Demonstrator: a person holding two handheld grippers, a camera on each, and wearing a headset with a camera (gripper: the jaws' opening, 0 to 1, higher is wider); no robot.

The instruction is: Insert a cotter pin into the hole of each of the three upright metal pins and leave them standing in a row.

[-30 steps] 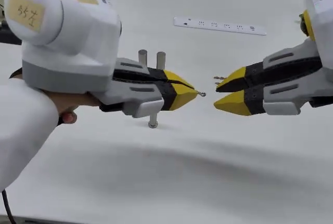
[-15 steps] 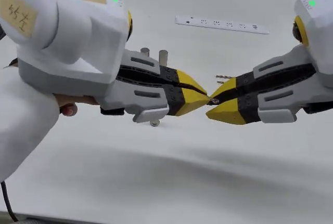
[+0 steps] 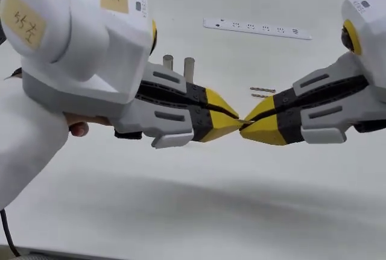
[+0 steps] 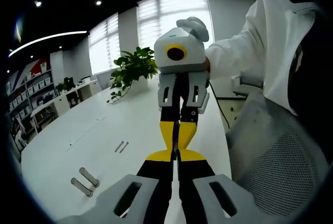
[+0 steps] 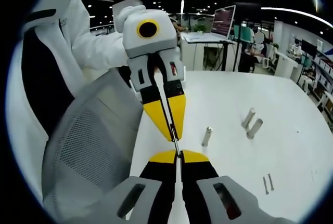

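Nearest, above the bare table (image 3: pixel 181 199), the left hand-held gripper (image 3: pixel 234 120) and the right hand-held gripper (image 3: pixel 246 127) meet tip to tip; each has its jaws drawn together, and the right gripper view shows a thin cotter pin (image 5: pixel 176 143) bridging the tips, seemingly pinched at both ends. That pin looks light, stiff and slick, apt to swivel or spring free; I would grip it by the looped head, legs pointing clear. In the right gripper view, one metal pin (image 5: pixel 207 136) stands at 2 o'clock of the tips; tall on a small foot, it should topple at a sideways nudge. At 11 o'clock beyond the tips stand two upright metal pins (image 3: pixel 189 66), close together; at 1 o'clock two spare cotter pins (image 3: pixel 262 92) lie flat; farthest, at 12 o'clock, a power strip (image 3: pixel 257 29).
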